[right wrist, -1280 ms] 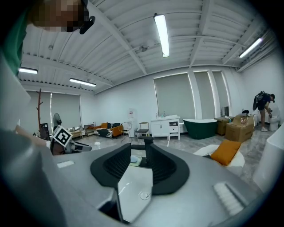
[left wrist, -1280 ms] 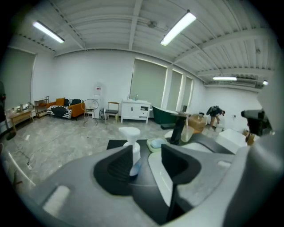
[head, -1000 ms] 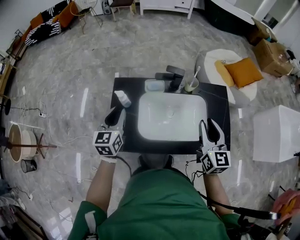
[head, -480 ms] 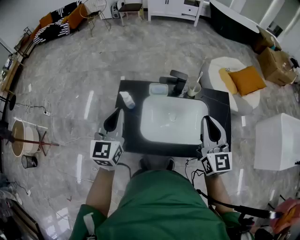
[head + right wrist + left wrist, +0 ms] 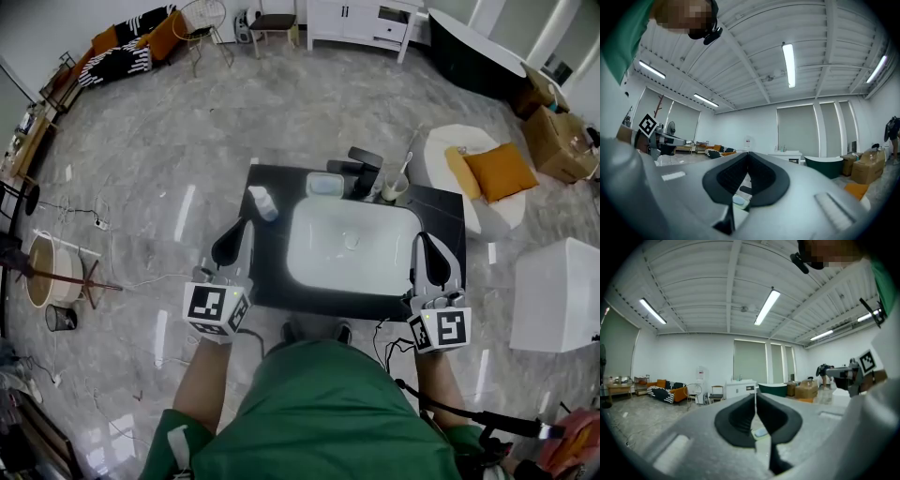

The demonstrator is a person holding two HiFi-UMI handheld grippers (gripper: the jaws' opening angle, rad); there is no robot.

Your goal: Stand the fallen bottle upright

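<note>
Bottle (image 5: 263, 202), small and white, sits on the dark counter (image 5: 272, 255) just left of the sink (image 5: 352, 248), by its far left corner; from above I cannot tell whether it lies or stands. Left of the sink, nearer the person than the bottle and apart from it, the left gripper (image 5: 236, 239) hovers with its fingers pressed together on nothing. At the sink's right edge the right gripper (image 5: 429, 253) hangs, its fingers likewise together and empty.

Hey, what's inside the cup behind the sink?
A white stick, probably a toothbrush, leans out of the cup. Its lower end and anything else inside are hidden by the cup's wall.
</note>
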